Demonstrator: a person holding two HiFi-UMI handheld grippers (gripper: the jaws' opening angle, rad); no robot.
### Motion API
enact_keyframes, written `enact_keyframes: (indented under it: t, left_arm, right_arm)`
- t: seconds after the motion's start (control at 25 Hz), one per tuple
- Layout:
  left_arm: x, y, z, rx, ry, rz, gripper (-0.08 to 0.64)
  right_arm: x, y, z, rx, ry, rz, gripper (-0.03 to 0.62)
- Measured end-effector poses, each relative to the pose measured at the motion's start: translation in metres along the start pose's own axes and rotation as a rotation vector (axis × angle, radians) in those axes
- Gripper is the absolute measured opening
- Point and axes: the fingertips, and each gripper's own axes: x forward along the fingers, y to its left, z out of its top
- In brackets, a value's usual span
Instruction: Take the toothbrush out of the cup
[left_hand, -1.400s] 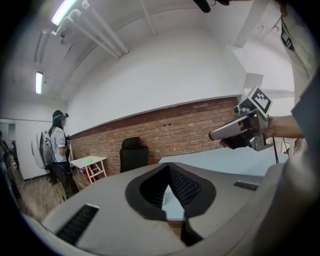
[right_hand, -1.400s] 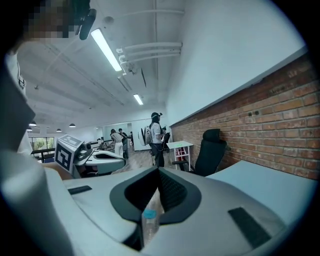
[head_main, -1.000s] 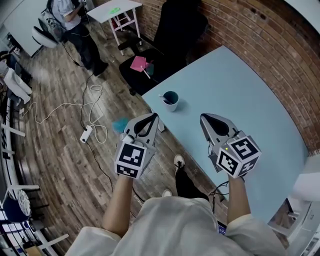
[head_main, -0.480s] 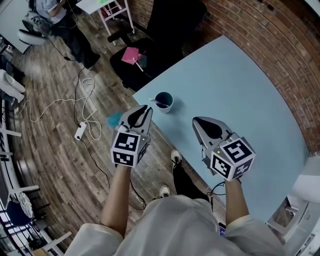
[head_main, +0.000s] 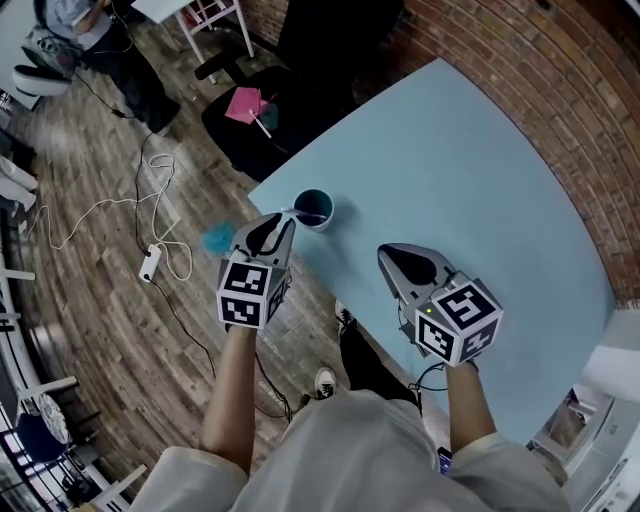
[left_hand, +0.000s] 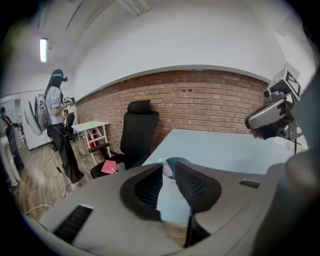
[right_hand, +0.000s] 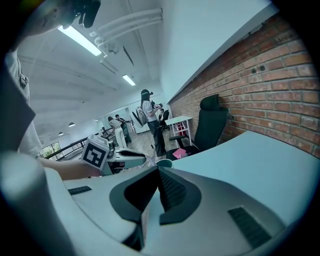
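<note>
A white cup (head_main: 313, 208) with a dark teal inside stands near the left corner of the light blue table (head_main: 470, 190). A pale toothbrush handle (head_main: 291, 213) pokes out over its left rim. My left gripper (head_main: 282, 222) hovers just short of the cup, at that handle. Its jaws have just been opening and stand apart with nothing pressed between them. In the left gripper view the cup (left_hand: 175, 161) shows through the gap of that gripper (left_hand: 168, 172). My right gripper (head_main: 386, 254) is shut and empty over the table, right of the cup. From the right gripper view, the cup (right_hand: 163, 162) lies beyond the closed tips (right_hand: 159, 173).
A black office chair (head_main: 330, 50) stands off the table's far left edge, with a pink item (head_main: 245, 104) by it. A brick wall (head_main: 560, 90) borders the table at the right. Cables and a power strip (head_main: 150, 265) lie on the wood floor. People stand at the far end of the room (right_hand: 149, 117).
Both grippers have come down and forward toward the cup. The left gripper's jaws, shut a second ago, now stand apart close to the cup's left rim.
</note>
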Motion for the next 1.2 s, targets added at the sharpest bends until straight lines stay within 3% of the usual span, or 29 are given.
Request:
enact_keyframes:
  t: [0.44,1.2]
  left_arm:
    - [0.024,0.004,-0.007,-0.054,0.008,-0.017,0.120]
    - [0.057,0.008,-0.020,-0.123,0.035,-0.049,0.133]
  right_arm:
    - [0.006,-0.016,-0.014,-0.015,0.037,-0.016,0.021]
    - [0.006,-0.035,-0.021,0.013,0.009,-0.032,0.021]
